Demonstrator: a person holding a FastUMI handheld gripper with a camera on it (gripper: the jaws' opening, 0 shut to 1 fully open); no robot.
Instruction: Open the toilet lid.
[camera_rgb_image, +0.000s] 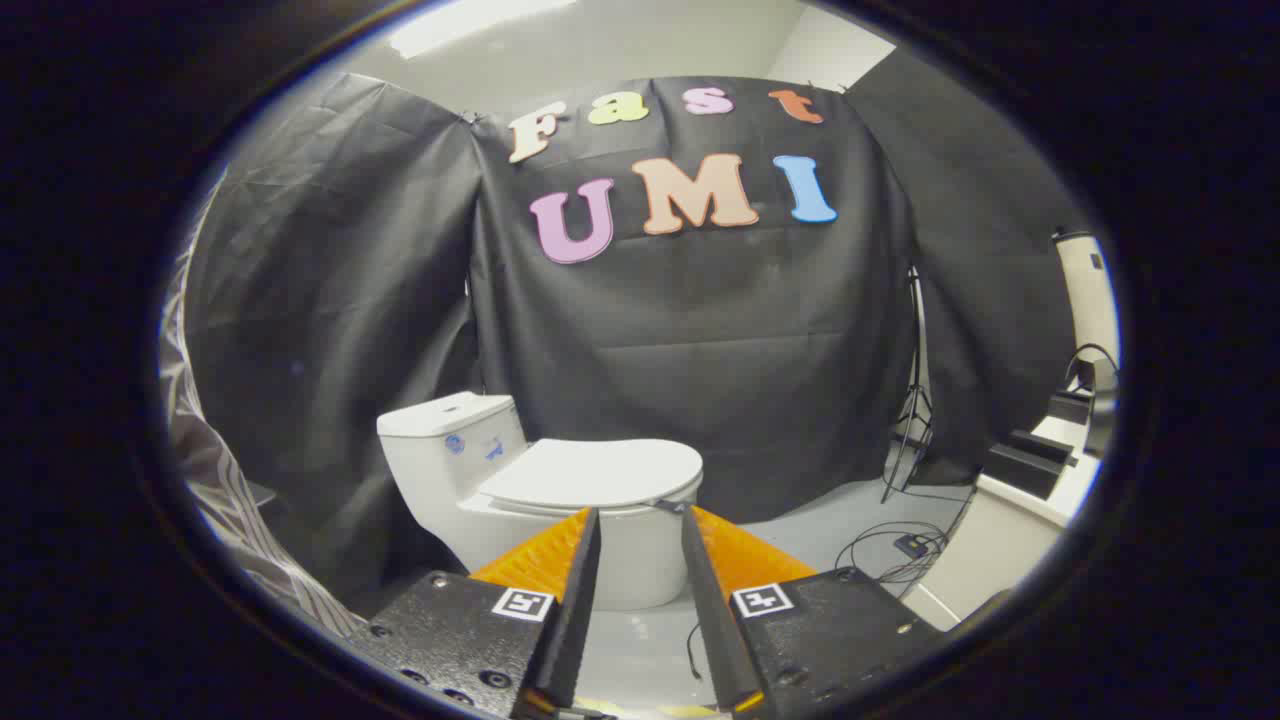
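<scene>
Lid (592, 472) lying flat and closed on the toilet (560, 520), just beyond the fingertips. Nearest in, gripper (640, 512) hanging with fingers (575, 580) spread apart, gripping nothing, tips lining up with the bowl's front rim but not obviously touching it. Past that, tank (450, 440) sitting behind the lid, over to the left. Off to the right, cables (900, 550) trailing on the floor (830, 520) near a stand (912, 420). Black cloth (700, 330) hanging behind everything.
</scene>
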